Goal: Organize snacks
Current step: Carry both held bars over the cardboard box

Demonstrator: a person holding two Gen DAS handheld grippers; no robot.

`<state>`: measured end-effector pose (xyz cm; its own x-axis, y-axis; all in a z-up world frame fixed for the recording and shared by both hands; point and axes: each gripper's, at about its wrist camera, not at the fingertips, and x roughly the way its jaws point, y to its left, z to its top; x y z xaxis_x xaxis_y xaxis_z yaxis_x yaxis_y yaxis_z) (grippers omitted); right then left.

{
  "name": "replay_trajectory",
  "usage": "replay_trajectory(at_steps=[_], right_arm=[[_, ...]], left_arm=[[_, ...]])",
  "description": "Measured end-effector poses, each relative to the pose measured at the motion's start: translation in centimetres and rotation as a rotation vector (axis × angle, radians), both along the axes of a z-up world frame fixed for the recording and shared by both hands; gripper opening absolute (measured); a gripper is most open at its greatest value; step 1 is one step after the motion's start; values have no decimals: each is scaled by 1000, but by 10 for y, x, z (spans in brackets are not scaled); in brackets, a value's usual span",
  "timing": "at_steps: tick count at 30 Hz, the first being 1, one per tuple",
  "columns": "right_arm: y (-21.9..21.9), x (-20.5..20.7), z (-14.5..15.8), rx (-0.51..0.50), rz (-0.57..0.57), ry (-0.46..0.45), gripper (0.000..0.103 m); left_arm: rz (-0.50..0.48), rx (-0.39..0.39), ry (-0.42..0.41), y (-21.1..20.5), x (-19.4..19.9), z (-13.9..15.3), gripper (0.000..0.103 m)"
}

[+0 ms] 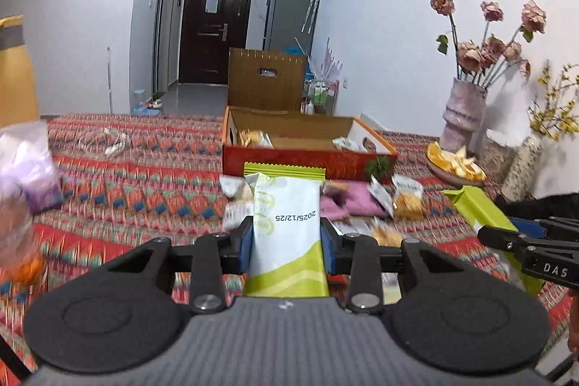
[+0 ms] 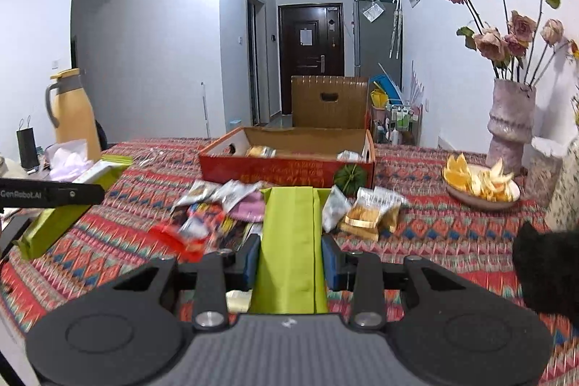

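Observation:
My left gripper (image 1: 287, 243) is shut on a white and green snack packet (image 1: 287, 223) stamped 2025/12/25, held above the patterned tablecloth. My right gripper (image 2: 291, 255) is shut on a plain green snack packet (image 2: 289, 241); it also shows at the right of the left wrist view (image 1: 477, 208). A red cardboard box (image 1: 289, 161) stands open behind, with a few snacks inside; it also shows in the right wrist view (image 2: 275, 170). A pile of loose snack packets (image 2: 224, 205) lies in front of the box, between it and both grippers.
A plate of orange slices (image 2: 481, 183) and a vase of dried roses (image 2: 510, 129) stand at the right. A yellow thermos jug (image 2: 74, 114) and a plastic bag (image 1: 29, 169) are at the left. A wooden chair back (image 2: 329, 102) stands behind the box.

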<state>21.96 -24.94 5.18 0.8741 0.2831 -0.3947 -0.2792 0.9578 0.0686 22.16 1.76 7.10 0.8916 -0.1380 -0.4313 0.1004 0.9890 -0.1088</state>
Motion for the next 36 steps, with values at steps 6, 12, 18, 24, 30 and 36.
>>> replay_trajectory(at_steps=[6, 12, 18, 24, 30, 36], right_arm=[[-4, 73, 18, 17, 9, 2, 34], [-12, 164, 27, 61, 30, 53, 34], [-9, 274, 19, -18, 26, 198, 34], [14, 362, -6, -213, 1, 363, 34], [39, 424, -28, -354, -15, 493, 33], [60, 453, -45, -437, -62, 460, 33]], left_arm=[[-23, 10, -16, 5, 68, 16, 36], [-19, 43, 5, 9, 145, 19, 36], [-24, 62, 133, 14, 235, 5, 36], [5, 47, 309, 22, 326, -20, 36], [11, 121, 393, 10, 381, -38, 36], [48, 131, 416, 4, 408, -59, 37]])
